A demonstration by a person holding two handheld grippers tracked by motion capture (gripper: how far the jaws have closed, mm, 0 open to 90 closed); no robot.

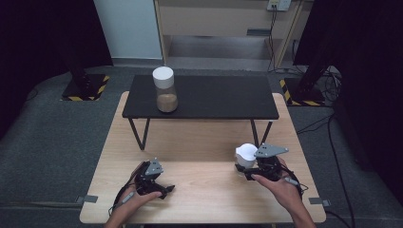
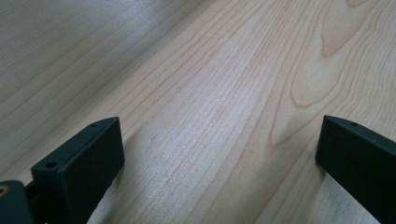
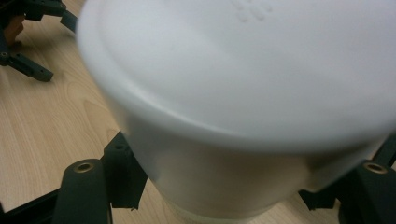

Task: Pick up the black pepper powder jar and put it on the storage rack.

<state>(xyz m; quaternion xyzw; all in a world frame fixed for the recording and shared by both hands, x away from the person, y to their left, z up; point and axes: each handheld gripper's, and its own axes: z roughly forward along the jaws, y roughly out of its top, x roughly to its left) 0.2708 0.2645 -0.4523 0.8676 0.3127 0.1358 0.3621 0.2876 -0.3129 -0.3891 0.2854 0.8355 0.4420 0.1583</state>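
Note:
A clear jar (image 1: 165, 90) with a white lid and brown contents stands upright on the left part of a low black shelf (image 1: 214, 97). A second white-lidded jar (image 1: 245, 155) sits at the table's right front, with my right gripper (image 1: 244, 167) shut on its body. In the right gripper view its lid (image 3: 243, 84) looms large, and the right gripper (image 3: 219, 186) has a black jaw pressed to each side of the jar. My left gripper (image 1: 167, 191) rests low at the front left, open. Between its fingers (image 2: 79, 163) lies only bare wood (image 2: 210, 70).
The wooden table (image 1: 199, 190) carries the black shelf on thin legs across its far half. The left gripper (image 3: 56, 46) lies on the wood at the top left of the right gripper view. Dark stands with striped bases (image 1: 85, 88) flank the table on the grey floor.

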